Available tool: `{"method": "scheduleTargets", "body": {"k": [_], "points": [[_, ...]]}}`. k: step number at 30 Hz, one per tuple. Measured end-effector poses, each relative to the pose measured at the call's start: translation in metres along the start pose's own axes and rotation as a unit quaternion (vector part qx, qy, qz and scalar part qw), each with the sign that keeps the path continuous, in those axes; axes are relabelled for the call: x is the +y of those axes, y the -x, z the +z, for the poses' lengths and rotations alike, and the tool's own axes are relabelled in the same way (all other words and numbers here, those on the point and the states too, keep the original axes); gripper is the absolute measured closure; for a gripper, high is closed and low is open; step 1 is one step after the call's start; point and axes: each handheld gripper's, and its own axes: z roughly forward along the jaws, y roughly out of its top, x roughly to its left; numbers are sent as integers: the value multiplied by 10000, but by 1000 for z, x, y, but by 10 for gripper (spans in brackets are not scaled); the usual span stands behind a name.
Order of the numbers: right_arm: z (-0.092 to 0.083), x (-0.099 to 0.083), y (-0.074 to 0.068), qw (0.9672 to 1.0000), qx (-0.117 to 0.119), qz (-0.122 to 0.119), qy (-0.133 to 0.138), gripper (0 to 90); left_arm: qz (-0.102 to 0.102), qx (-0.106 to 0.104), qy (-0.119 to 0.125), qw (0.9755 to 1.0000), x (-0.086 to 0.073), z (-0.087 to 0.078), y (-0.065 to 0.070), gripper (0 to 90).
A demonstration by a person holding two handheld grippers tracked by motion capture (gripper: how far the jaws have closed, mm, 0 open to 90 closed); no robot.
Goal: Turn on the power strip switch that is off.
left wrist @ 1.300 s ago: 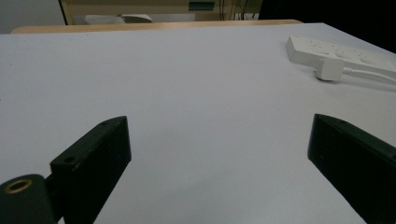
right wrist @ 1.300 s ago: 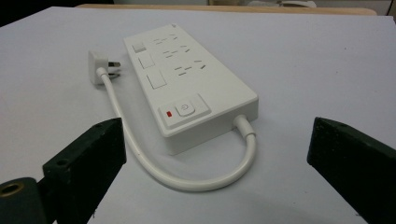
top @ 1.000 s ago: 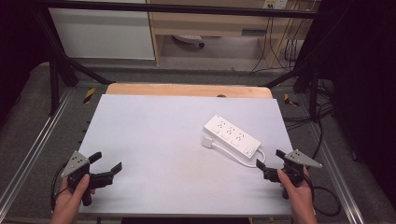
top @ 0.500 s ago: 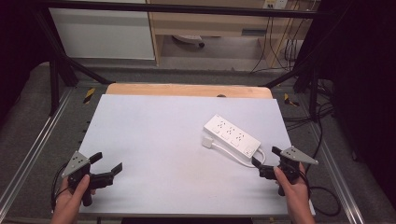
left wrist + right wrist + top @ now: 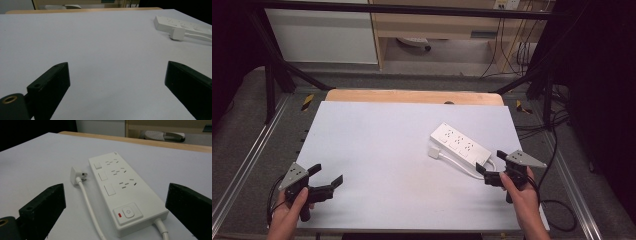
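White power strip (image 5: 460,144) lies flat on the right half of our table (image 5: 377,150), angled, with its plug (image 5: 76,175) resting just beside it and the cord (image 5: 88,203) running alongside its body. Our right gripper (image 5: 492,167) hovers near the strip's switch end, jaws spread wide and holding nothing; in its own view the strip sits between them. Our left gripper (image 5: 326,176) sits at the near left corner, well apart from the strip, also wide open and empty.

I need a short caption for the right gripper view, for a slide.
Open right gripper facing a white power strip, its plug lying unplugged beside it on the table.
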Motion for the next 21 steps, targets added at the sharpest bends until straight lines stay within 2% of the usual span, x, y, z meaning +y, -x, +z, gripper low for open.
{"method": "scheduleTargets", "body": {"k": [8,21], "points": [[6,11,0,9999,27,89,57,28,-38,21,-20,10000,0,1,0,58],[13,20,0,9999,83,27,127,24,23,-13,-51,10000,0,1,1,58]]}}
